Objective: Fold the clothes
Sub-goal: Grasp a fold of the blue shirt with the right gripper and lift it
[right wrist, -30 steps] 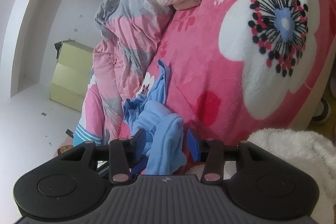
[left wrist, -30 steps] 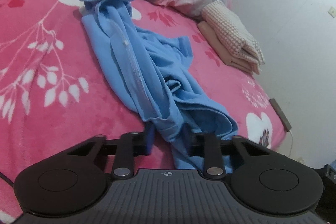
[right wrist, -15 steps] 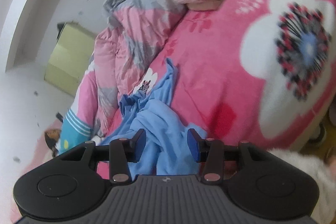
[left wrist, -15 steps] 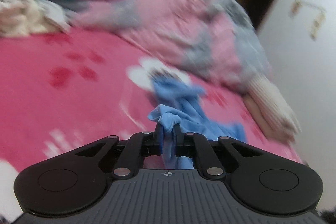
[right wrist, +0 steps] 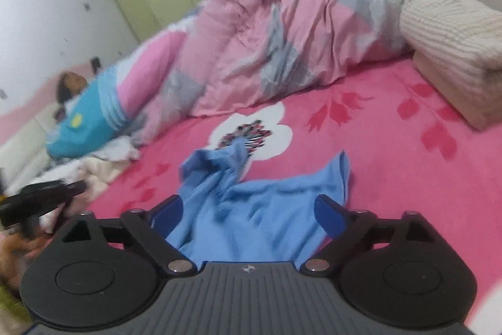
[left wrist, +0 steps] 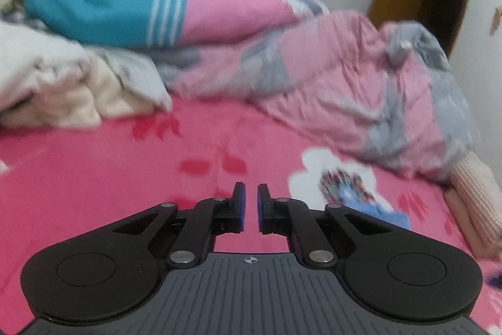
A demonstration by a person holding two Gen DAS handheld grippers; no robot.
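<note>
blue shirt (right wrist: 251, 218) near edge hidden behind right gripper (right wrist: 249, 211), jaws apart | left gripper (left wrist: 250, 206) jaws nearly together, empty

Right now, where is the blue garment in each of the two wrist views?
Left wrist view: only a small corner of the blue garment shows, low right, behind the gripper's right linkage.
Right wrist view: the blue garment lies crumpled on the pink blanket, lower centre, between the open fingers of the right gripper.
Shared landmark: the folded cream knit, at the right edge in both.
</note>
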